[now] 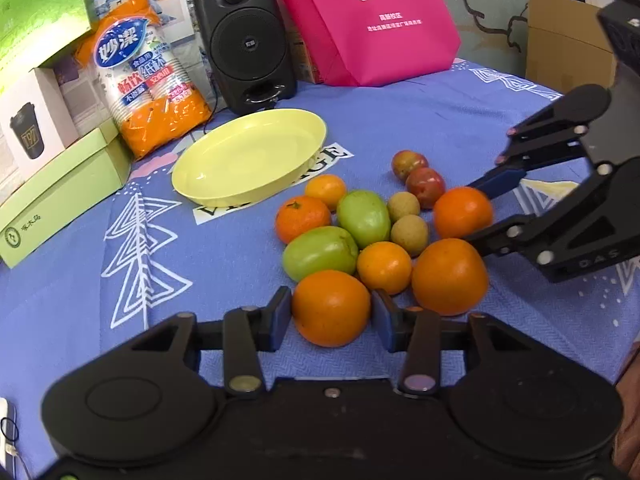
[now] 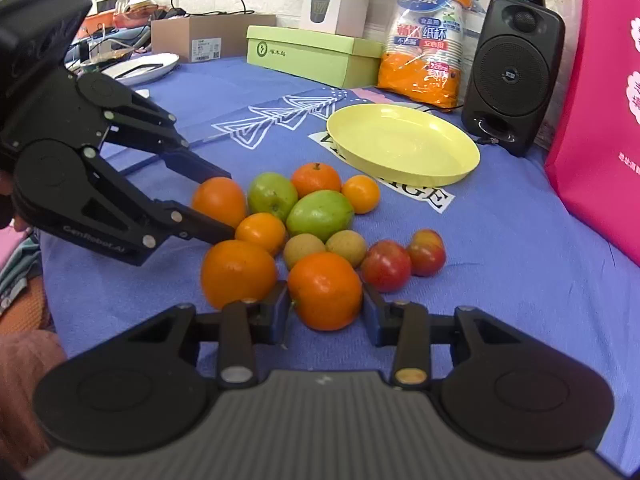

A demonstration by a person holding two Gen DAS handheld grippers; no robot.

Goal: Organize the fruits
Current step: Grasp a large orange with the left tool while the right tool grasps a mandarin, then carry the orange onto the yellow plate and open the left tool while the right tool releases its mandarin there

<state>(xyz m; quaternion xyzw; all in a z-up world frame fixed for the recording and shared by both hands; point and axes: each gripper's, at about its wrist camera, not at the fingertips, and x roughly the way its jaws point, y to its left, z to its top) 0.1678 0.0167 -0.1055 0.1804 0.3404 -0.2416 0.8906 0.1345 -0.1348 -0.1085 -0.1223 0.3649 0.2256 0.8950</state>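
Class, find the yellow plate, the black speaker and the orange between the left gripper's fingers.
yellow plate (image 1: 224, 194): left wrist view, near rim.
black speaker (image 1: 248, 44): left wrist view, cone grille.
orange (image 1: 331, 307): left wrist view, middle of peel.
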